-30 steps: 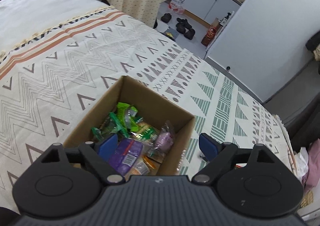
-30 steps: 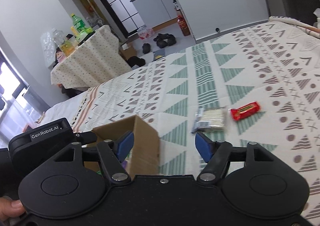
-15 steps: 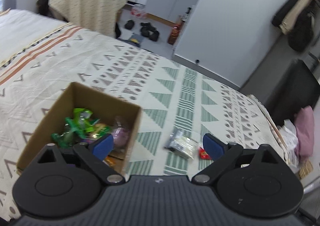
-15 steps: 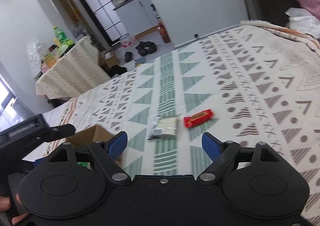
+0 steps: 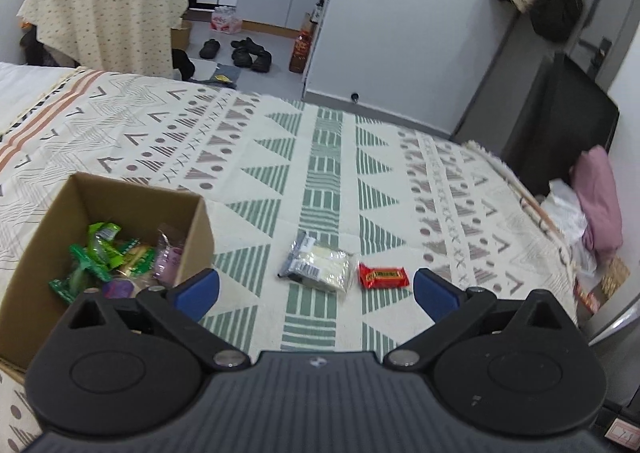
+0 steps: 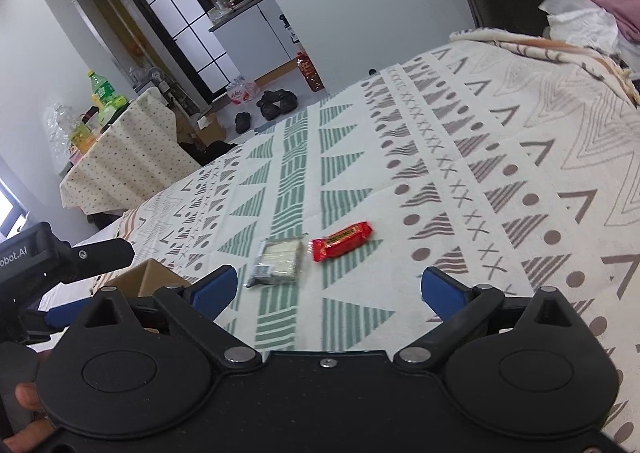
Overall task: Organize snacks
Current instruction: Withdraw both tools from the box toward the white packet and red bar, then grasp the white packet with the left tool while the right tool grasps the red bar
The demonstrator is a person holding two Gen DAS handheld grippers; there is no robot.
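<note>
Both tools hover over the patterned bedspread. Left gripper and right gripper – jaws just been opening, now spread wide, nothing between. Clear packet of pale crackers touching red candy bar at its 3 o'clock; open cardboard box of snacks at 9 o'clock.

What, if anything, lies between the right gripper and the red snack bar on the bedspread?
Nothing visible. The right gripper, jaws open and empty, looks straight at the red snack bar across bare bedspread. The clear cracker packet lies just beside the bar, not in the path.
</note>
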